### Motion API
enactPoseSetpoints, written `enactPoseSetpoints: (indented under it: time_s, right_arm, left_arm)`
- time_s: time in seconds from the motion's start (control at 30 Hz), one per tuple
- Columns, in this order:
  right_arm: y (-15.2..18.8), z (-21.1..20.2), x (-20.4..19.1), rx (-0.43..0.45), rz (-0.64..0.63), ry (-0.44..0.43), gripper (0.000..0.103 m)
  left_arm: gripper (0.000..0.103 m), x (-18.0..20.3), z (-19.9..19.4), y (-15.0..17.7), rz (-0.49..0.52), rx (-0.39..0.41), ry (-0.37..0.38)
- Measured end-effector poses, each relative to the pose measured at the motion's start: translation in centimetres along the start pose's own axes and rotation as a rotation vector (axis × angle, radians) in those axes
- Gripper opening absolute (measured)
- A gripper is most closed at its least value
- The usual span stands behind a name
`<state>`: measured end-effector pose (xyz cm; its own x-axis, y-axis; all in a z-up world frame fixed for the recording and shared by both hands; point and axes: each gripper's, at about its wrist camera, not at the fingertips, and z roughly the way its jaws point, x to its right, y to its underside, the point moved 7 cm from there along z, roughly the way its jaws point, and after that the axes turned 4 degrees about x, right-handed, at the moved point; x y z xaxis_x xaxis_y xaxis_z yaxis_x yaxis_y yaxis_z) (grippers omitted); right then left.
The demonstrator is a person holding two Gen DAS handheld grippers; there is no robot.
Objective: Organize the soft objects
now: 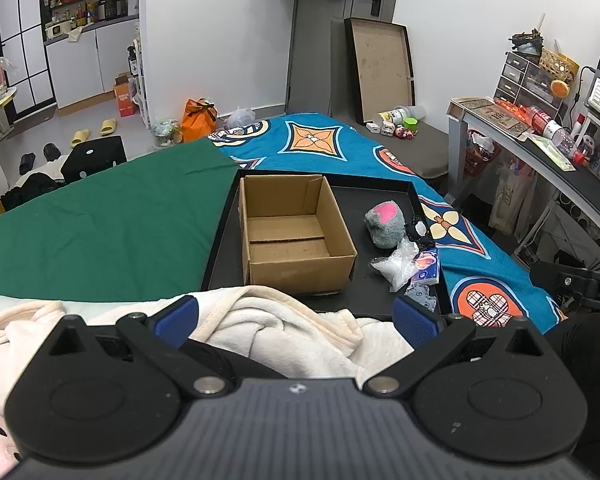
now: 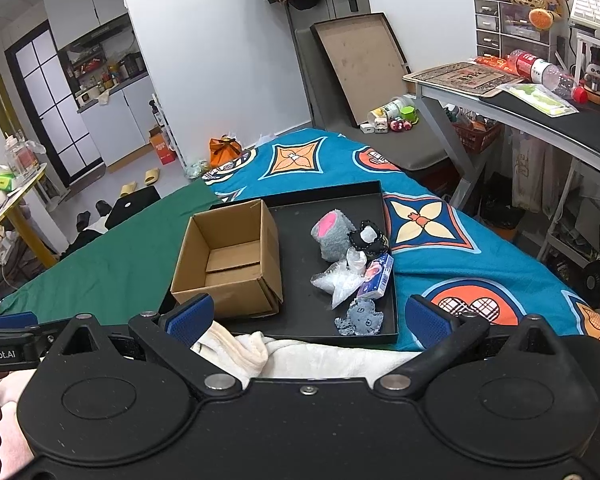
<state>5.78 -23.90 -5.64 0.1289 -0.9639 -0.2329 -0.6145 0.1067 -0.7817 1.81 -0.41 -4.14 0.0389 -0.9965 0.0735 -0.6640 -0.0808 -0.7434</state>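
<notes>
Both tools, left and right, are spread empty; the grey plush at frame centre looks light and squashy, best pinched mid-body.

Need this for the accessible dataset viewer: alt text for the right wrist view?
An open right gripper hovers over a cream blanket, facing a black tray on a bed. The tray holds an empty cardboard box and, right of it, a grey-pink plush, plastic bag and tissue pack.
</notes>
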Motion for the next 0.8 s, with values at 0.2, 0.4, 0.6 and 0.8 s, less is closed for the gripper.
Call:
enactPoseSetpoints:
  time_s: [0.2,0.4,0.6,0.8]
  right_arm:
    - [0.0,0.0,0.0,-0.001,-0.001,0.000,0.103]
    - [0.2,-0.1,-0.1,-0.005,-0.006,-0.002,0.103]
    - [0.3,0.3,-0.2,-0.010,-0.018,0.000,0.103]
    - [0.3,1.2,0.1,-0.022,-0.014,-0.002,0.103]
  left_arm:
    - [0.102,-0.1,-0.3,0.1,0.006,-0.001,-0.003]
    - [0.102,-0.3,-0.4,0.0,0.008,-0.001,-0.004]
    - [0.102,-0.3,0.0,0.0,0.012,-0.004,-0.012]
    - [0.102,-0.6,0.9,-0.3,0.008,-0.010,-0.017]
